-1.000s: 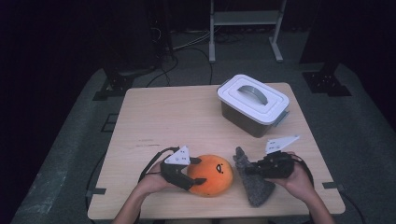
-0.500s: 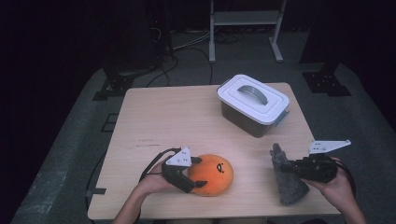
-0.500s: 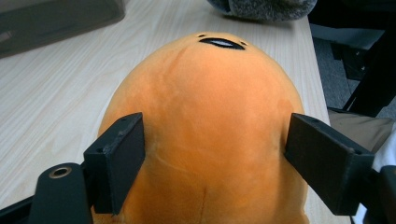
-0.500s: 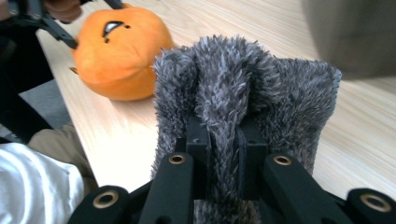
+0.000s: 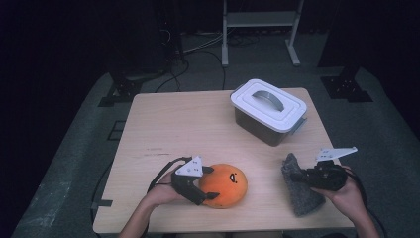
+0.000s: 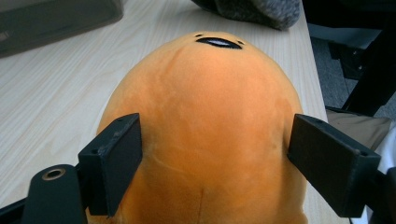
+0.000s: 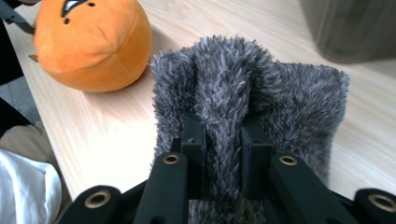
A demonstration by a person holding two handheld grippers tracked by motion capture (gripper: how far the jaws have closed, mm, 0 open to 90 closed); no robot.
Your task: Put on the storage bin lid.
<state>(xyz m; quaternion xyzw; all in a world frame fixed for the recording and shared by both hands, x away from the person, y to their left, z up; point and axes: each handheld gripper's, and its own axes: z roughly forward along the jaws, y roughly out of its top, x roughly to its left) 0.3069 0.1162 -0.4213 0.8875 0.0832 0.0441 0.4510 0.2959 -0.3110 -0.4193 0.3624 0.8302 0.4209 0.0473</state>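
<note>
An orange egg-shaped plush (image 5: 229, 186) with a small stitched face lies near the table's front edge. My left gripper (image 5: 211, 184) straddles its left end. Its jaws have just been opening, and the pads (image 6: 112, 161) sit at the plush's (image 6: 205, 116) sides without denting it. A grey furry cloth piece (image 5: 299, 194) lies at the front right. My right gripper (image 5: 297, 176) is on it from the right. Those jaws have just been opening a little, and a ridge of fur (image 7: 223, 93) is still pinched between them. The plush (image 7: 93, 42) lies beyond on the left.
A grey bin with a white handled lid (image 5: 268, 107) stands closed at the table's back right. The light wooden tabletop (image 5: 188, 129) ends close behind both hands. A metal stand and cables sit on the dark floor beyond.
My right gripper has carried the grey furry piece to the right, away from the plush. The left gripper's jaws stand wider around the plush; that hand has stayed in place.
</note>
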